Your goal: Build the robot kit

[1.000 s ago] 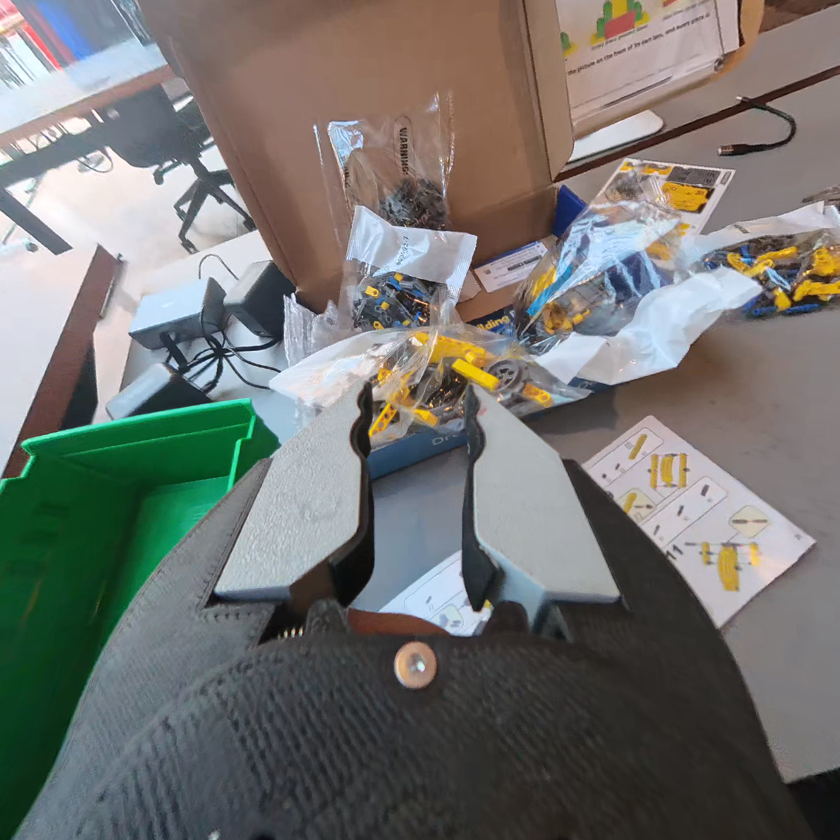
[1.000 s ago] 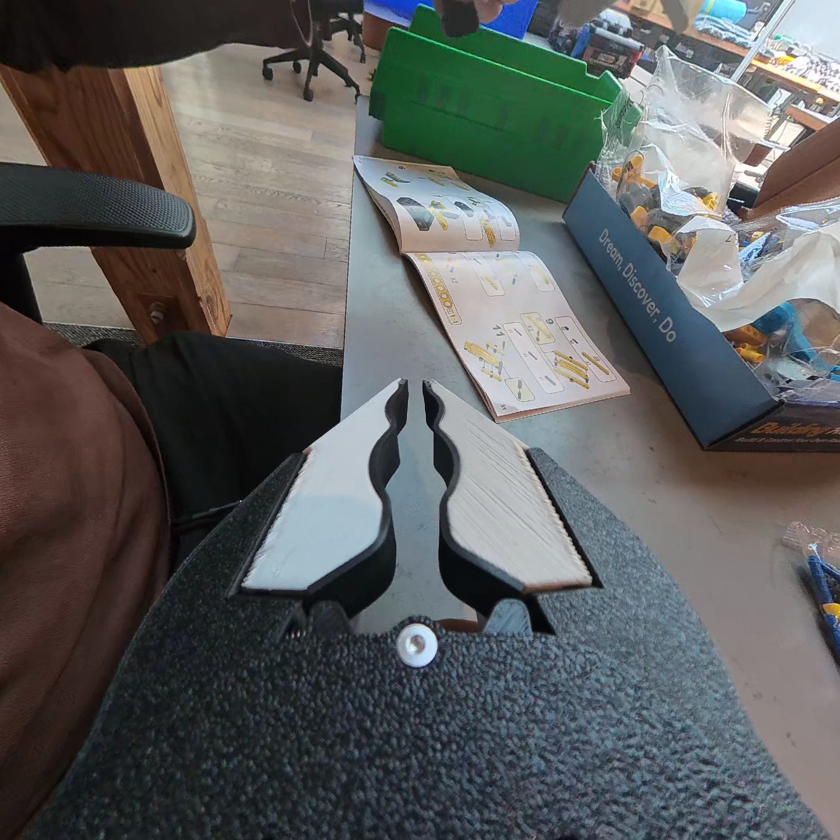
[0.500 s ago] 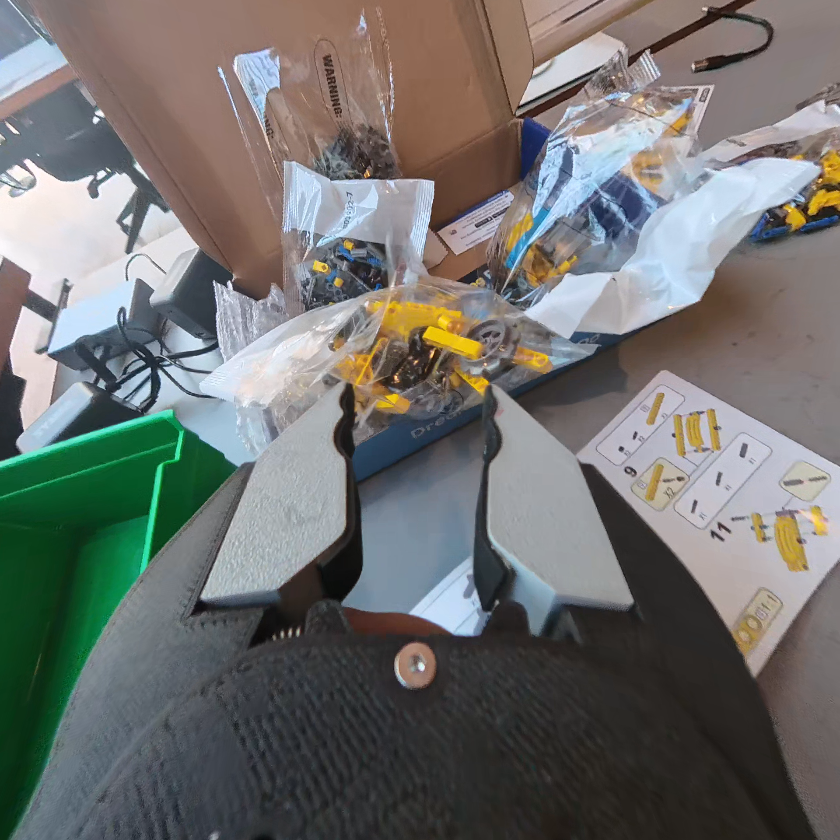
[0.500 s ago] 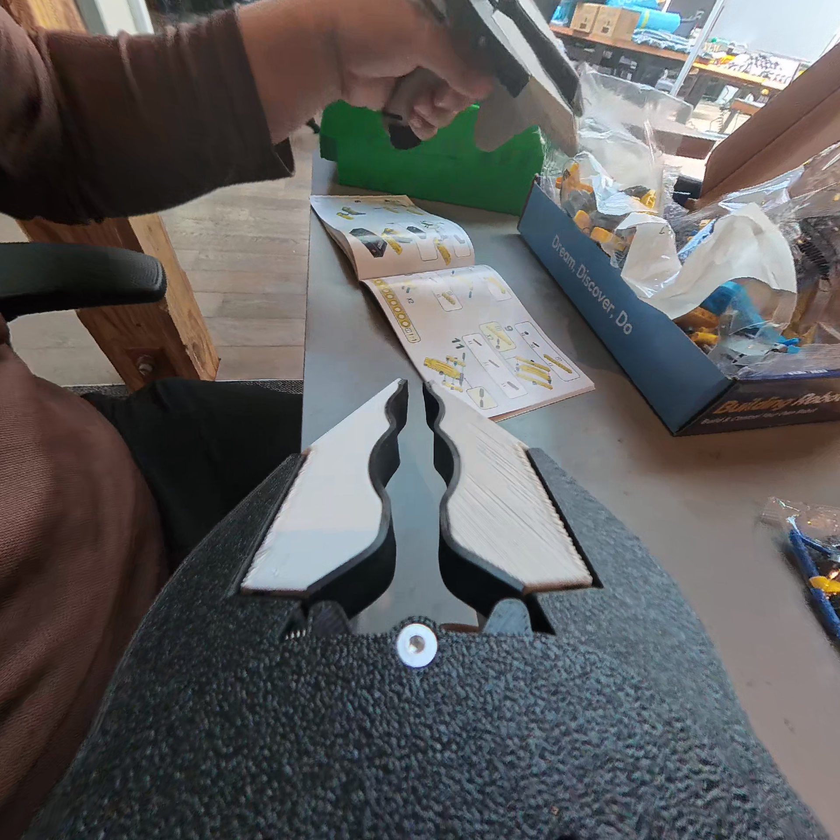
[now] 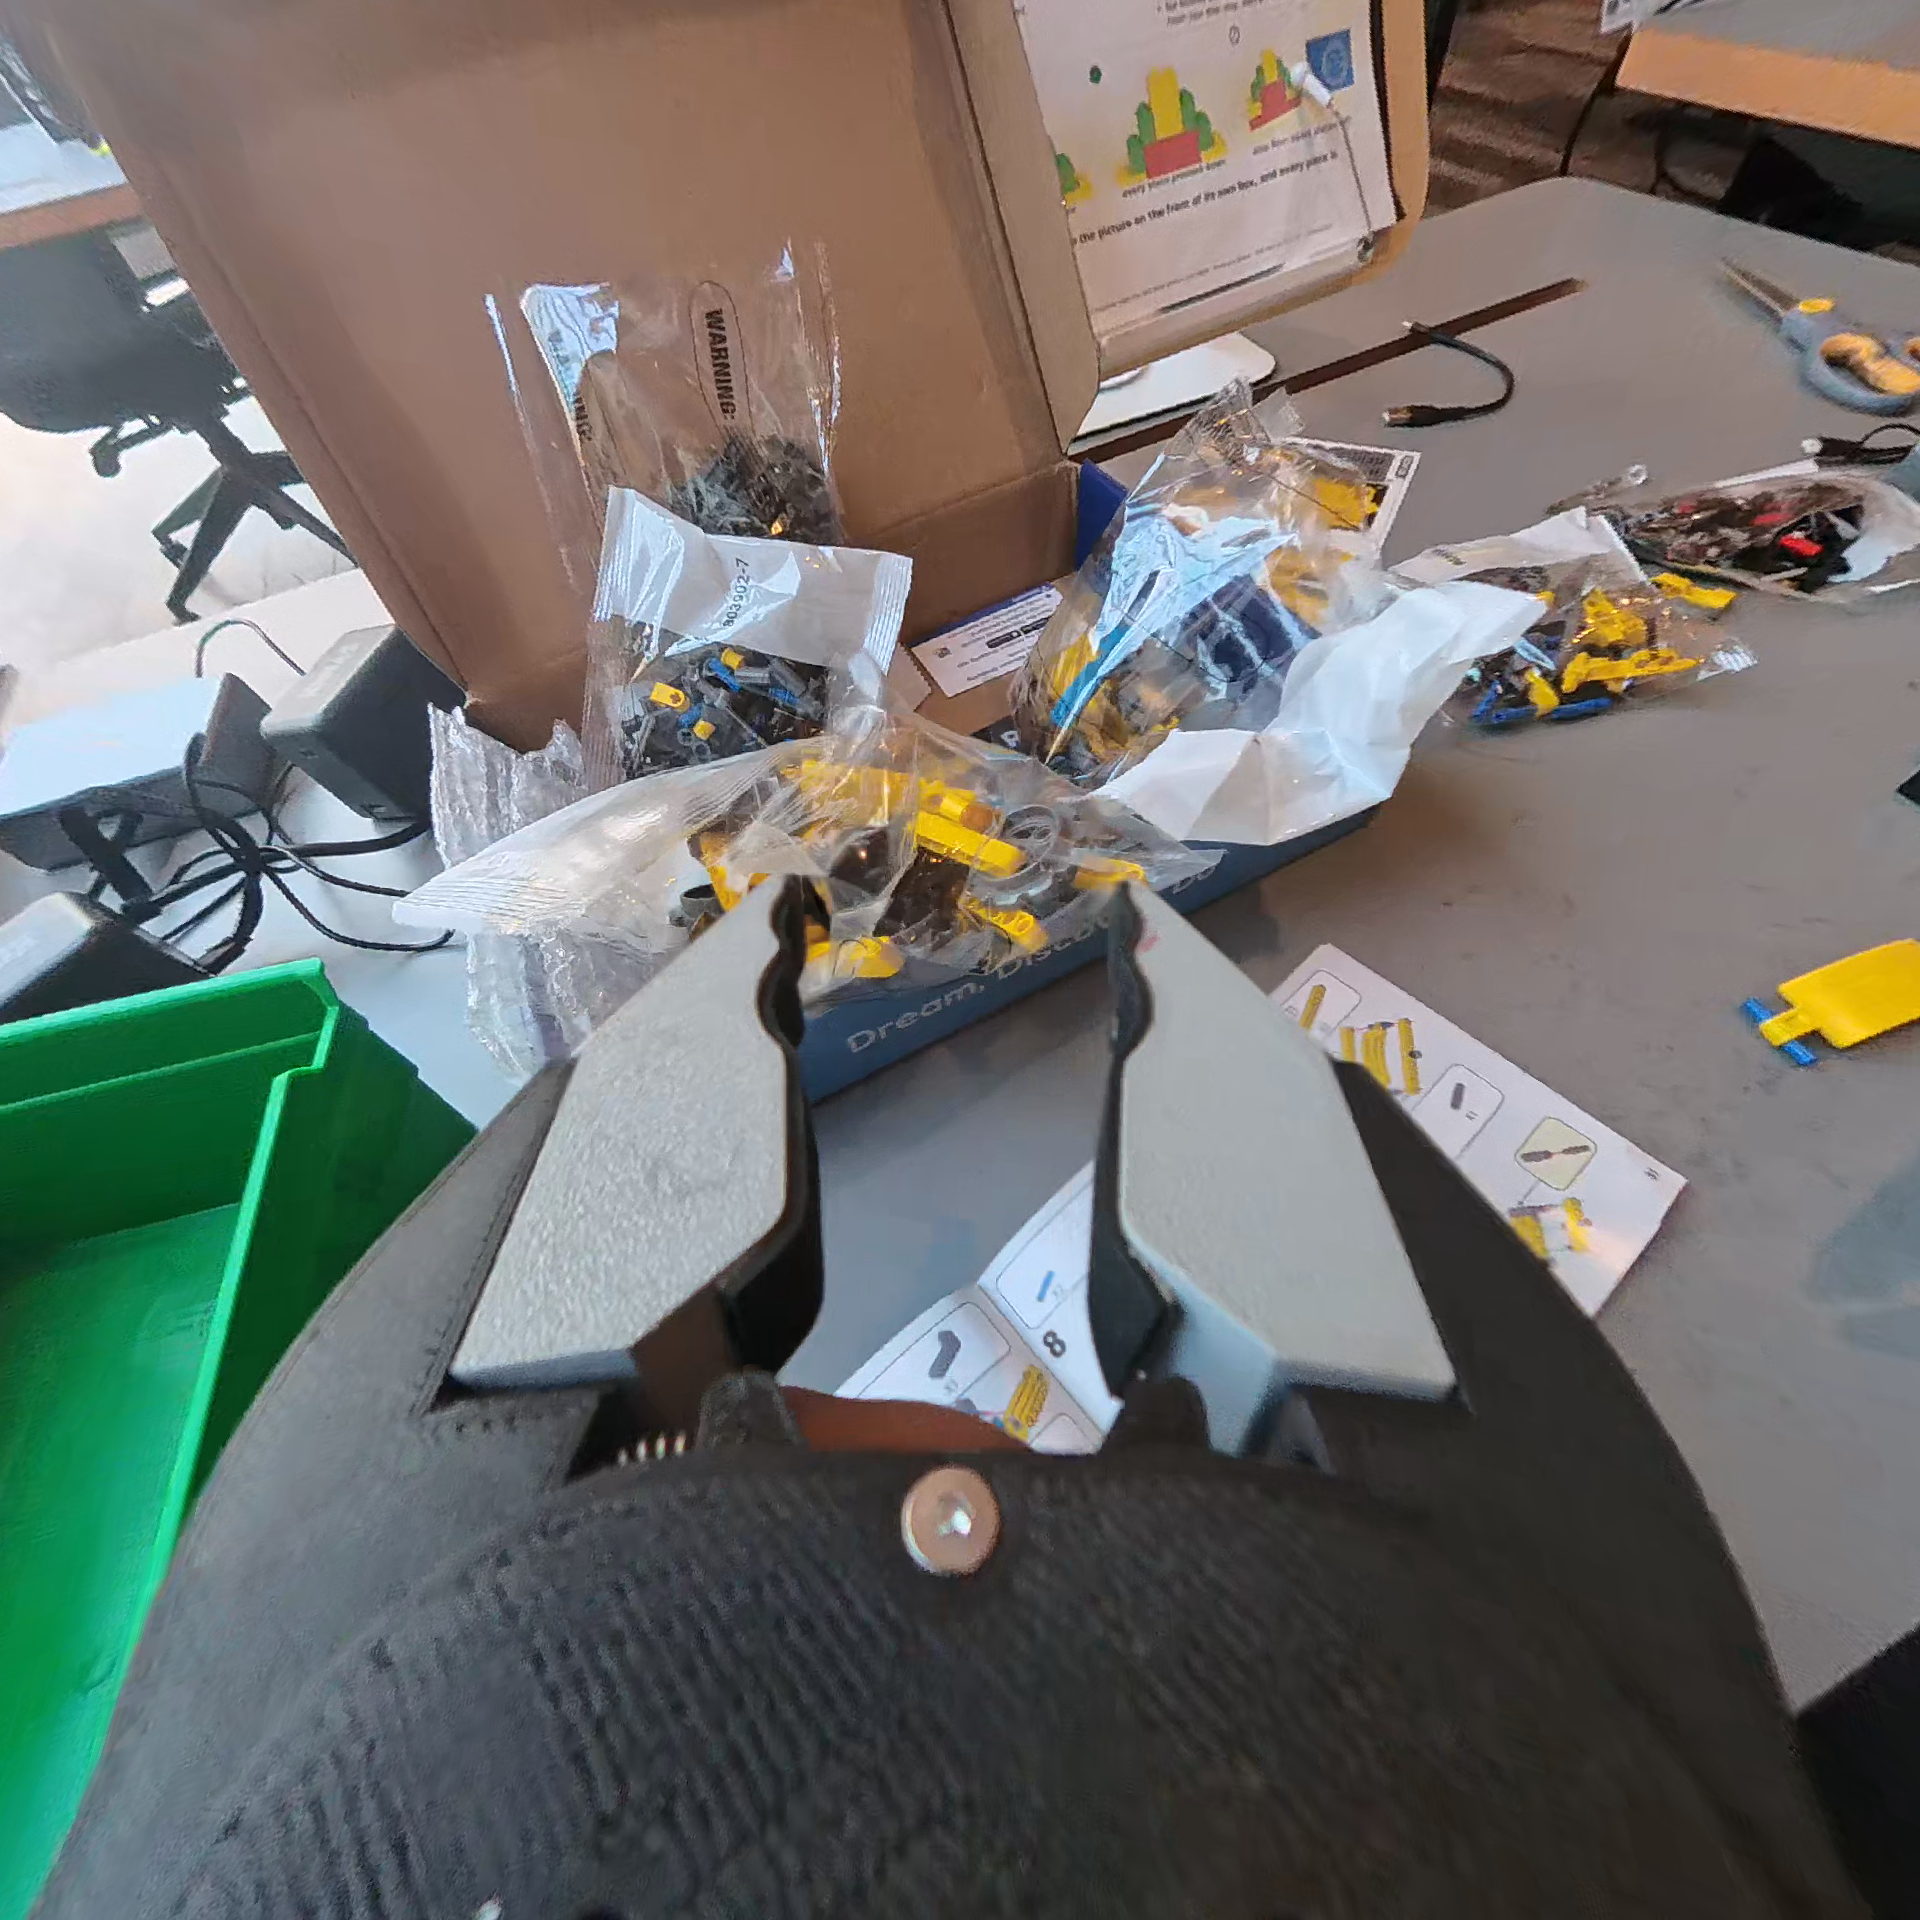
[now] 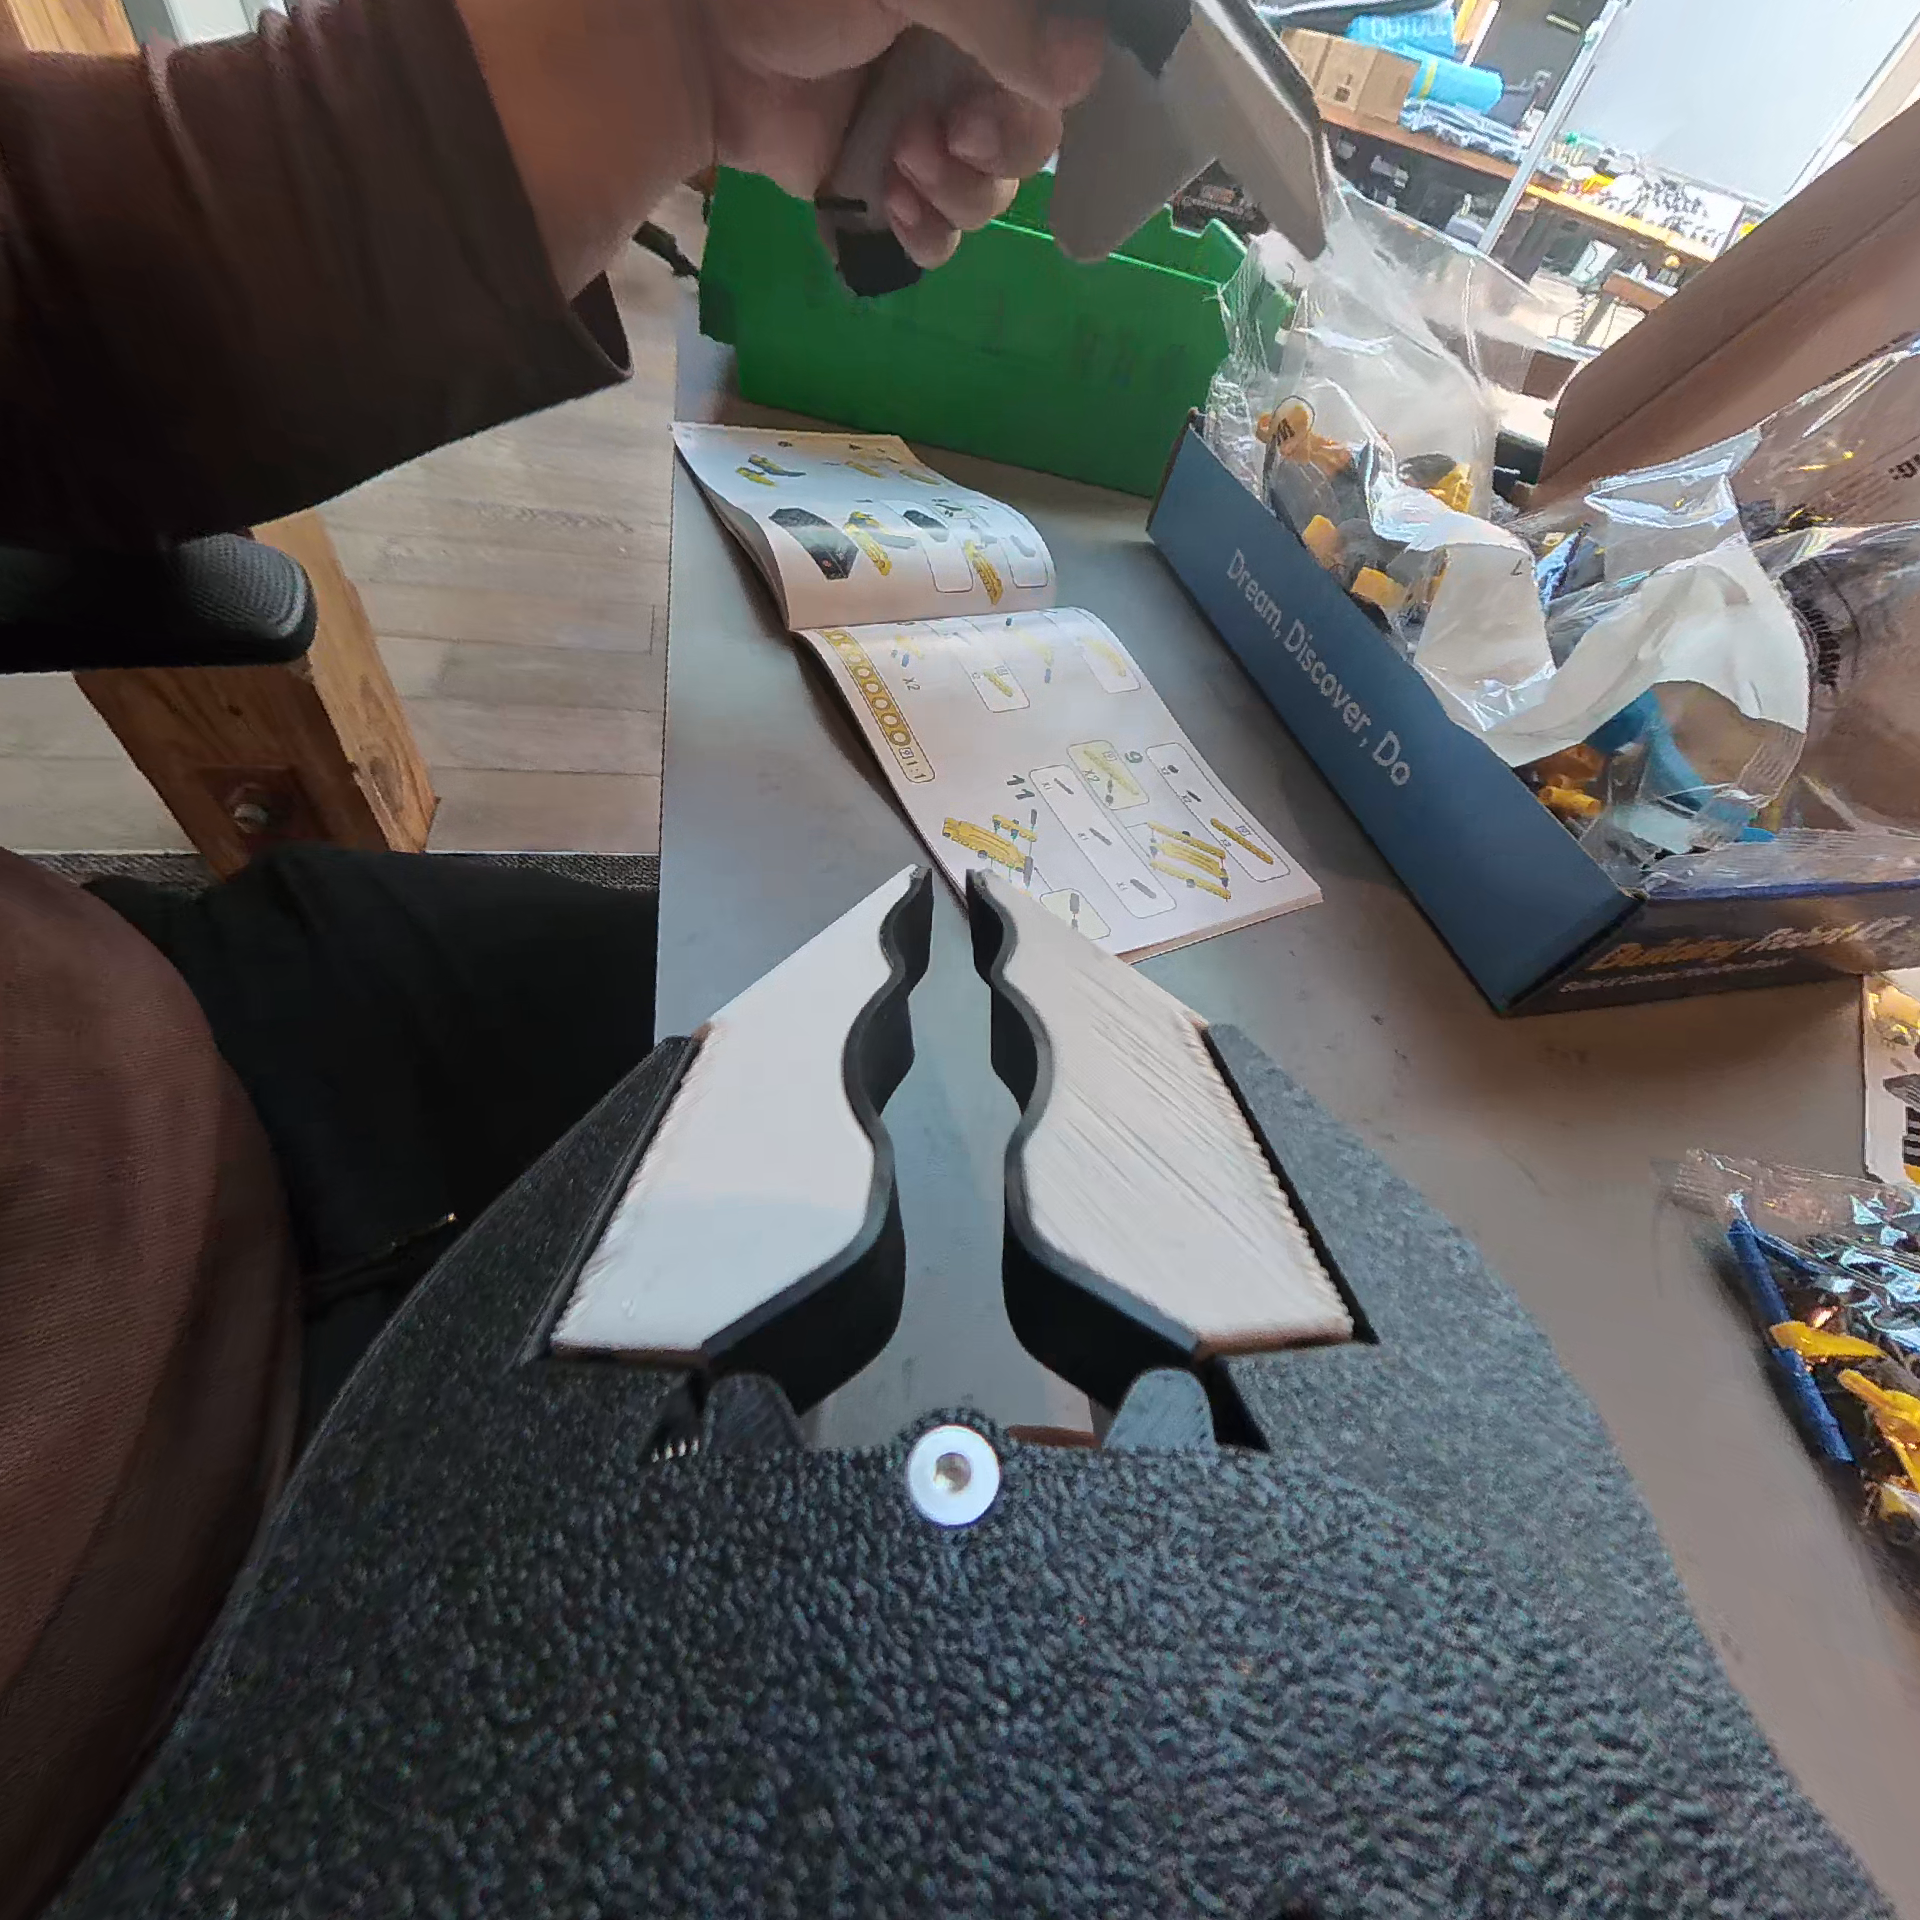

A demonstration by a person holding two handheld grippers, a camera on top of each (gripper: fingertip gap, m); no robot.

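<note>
My left gripper (image 5: pixel 956 920) is open and empty, its tips just short of a clear bag of yellow and black building pieces (image 5: pixel 894 842). The bag lies on top of a shallow blue box (image 5: pixel 997 1003) filled with several more bags. In the right wrist view a hand holds this gripper (image 6: pixel 1283 187) above the same bag (image 6: pixel 1382 343) at the blue box's (image 6: pixel 1351 717) far end. My right gripper (image 6: pixel 948 888) is shut and empty, low over the grey table's near edge, just short of an open instruction booklet (image 6: pixel 997 717).
A green bin (image 5: pixel 156 1195) stands left of the blue box. An open cardboard box (image 5: pixel 623 260) rises behind it. More bags of pieces (image 5: pixel 1579 655), a yellow part (image 5: pixel 1839 992), scissors (image 5: pixel 1829 343) and a cable (image 5: pixel 1455 395) lie to the right. A chair armrest (image 6: pixel 156 613) is at the left. Across from one pair of fingers to the other is roughly 25 cm.
My left gripper has opened wider and moved closer to the bag of yellow pieces. The hand holding it has come into the right wrist view. My right gripper stays shut.
</note>
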